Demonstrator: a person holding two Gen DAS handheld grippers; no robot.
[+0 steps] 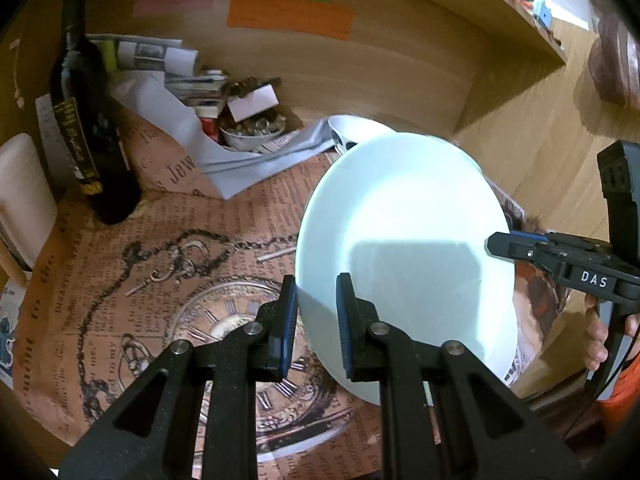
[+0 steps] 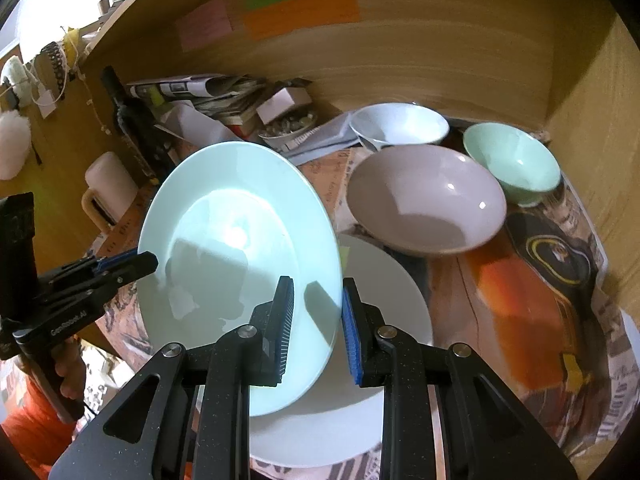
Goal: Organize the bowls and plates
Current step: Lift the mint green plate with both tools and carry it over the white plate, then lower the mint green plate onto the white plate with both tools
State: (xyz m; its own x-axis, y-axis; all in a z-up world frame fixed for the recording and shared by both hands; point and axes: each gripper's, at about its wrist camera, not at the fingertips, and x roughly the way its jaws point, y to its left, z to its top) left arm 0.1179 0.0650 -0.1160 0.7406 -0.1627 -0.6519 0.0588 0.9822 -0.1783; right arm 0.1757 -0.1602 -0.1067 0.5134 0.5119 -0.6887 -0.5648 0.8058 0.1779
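Note:
A pale blue plate [image 1: 404, 256] [image 2: 236, 248] is held tilted above the table. My left gripper [image 1: 316, 320] straddles its left rim, jaws a little apart around the edge; it also shows in the right wrist view [image 2: 136, 264]. My right gripper [image 2: 318, 328] straddles the plate's right rim, jaws slightly apart; it also shows in the left wrist view [image 1: 504, 246]. Under the blue plate lies a white plate [image 2: 380, 320]. Behind it sit a beige bowl [image 2: 424, 200], a white bowl [image 2: 400, 124] and a green bowl [image 2: 512, 164].
A dark wine bottle [image 1: 88, 128] and a white mug [image 1: 20, 196] stand at the left. Papers, a small box and a bowl of trinkets [image 1: 252, 132] crowd the back. Wooden shelf walls [image 2: 592, 128] enclose the back and right. Printed newspaper [image 1: 160, 280] covers the table.

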